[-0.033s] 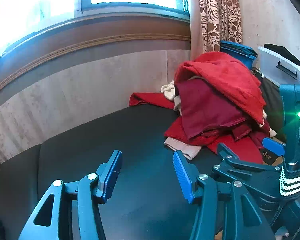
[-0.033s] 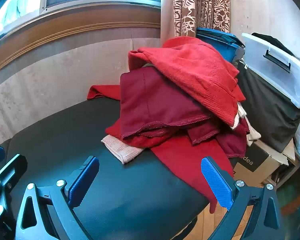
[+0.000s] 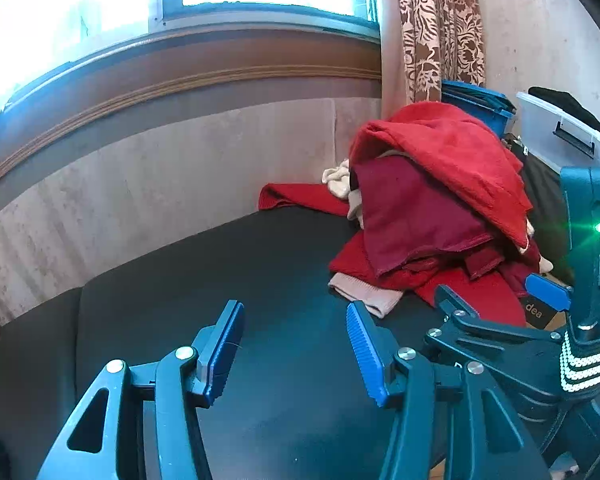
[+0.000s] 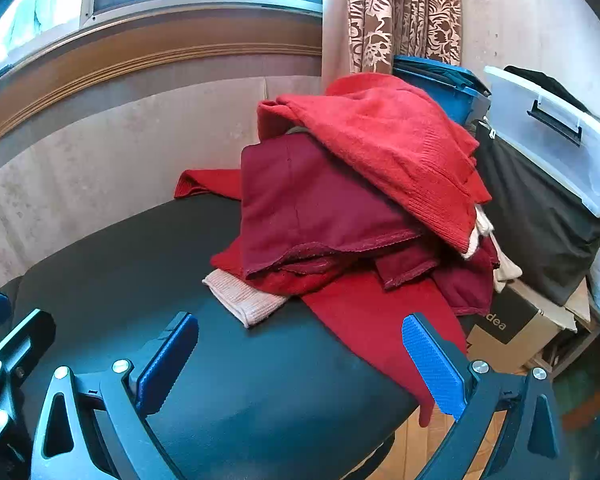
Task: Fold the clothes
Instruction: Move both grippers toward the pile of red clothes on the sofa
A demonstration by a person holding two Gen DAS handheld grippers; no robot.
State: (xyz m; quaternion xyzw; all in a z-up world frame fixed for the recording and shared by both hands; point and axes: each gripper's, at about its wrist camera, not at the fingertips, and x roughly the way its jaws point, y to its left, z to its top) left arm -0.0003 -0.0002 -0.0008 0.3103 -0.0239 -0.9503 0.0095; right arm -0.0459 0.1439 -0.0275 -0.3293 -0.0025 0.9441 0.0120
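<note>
A heap of clothes (image 4: pixel 352 208) sits at the far right end of a dark bench (image 4: pixel 260 380), close to the wall and a patterned curtain (image 4: pixel 404 12). On top lies a bright red knitted sweater (image 4: pixel 396 148), draped loosely over a dark maroon garment (image 4: pixel 312 208) whose raw hem curls outward. Under these a second red piece (image 4: pixel 380 320) spreads flat and hangs over the bench's right edge, and a pale pink ribbed cuff (image 4: pixel 244 296) pokes out at the front. A cream garment (image 3: pixel 338 178) shows at the back of the pile in the left wrist view.

The left tool (image 3: pixel 296 348) hovers over bare bench with its jaws apart, holding nothing. The right tool (image 4: pixel 300 364) is spread wide, empty, just short of the pile. A clear storage box (image 4: pixel 556 132) stands to the right.
</note>
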